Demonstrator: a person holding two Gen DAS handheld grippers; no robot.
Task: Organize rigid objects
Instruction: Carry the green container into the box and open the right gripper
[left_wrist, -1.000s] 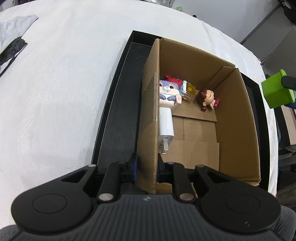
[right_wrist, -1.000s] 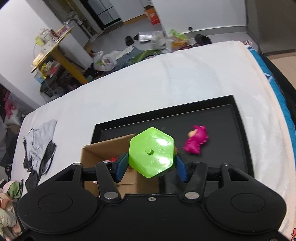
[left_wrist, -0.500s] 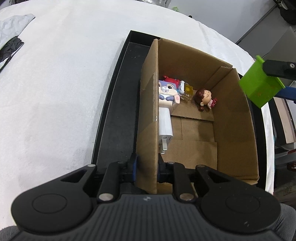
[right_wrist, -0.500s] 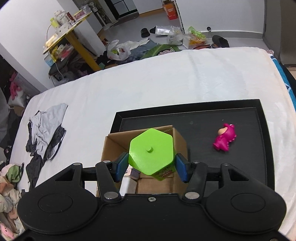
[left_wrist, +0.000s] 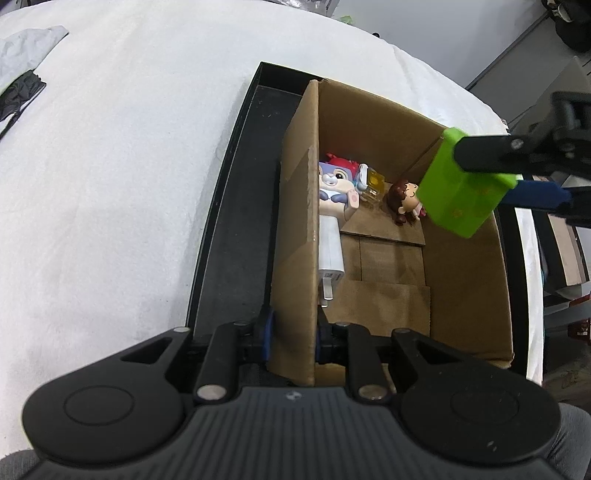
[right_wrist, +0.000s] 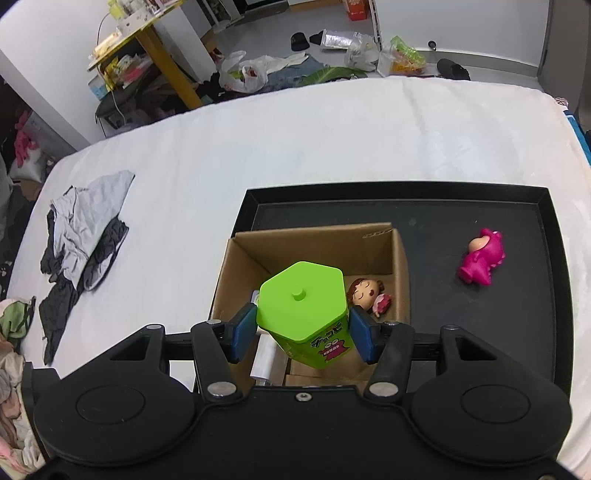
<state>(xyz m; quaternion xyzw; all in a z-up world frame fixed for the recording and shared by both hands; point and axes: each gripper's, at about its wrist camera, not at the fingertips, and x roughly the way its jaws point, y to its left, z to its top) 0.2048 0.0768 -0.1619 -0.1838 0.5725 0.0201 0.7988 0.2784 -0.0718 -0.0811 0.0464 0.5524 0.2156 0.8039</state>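
two tools are at work. my left tool (left_wrist: 291, 334) pinches the near wall of the cardboard box (left_wrist: 299, 221), one finger outside and one inside. my right tool (right_wrist: 302, 330) clamps a green hexagonal container (right_wrist: 304, 306) and holds it above the open box. inside the box lie a white charger (left_wrist: 330, 254), a rabbit figure (left_wrist: 334, 184), a small yellow piece (left_wrist: 375, 182) and a brown-haired doll (right_wrist: 367, 291). the box sits in a black tray (right_wrist: 517, 332) on the white bed (right_wrist: 295, 140); further out on the tray lies a pink toy (right_wrist: 482, 262), well apart from the box.
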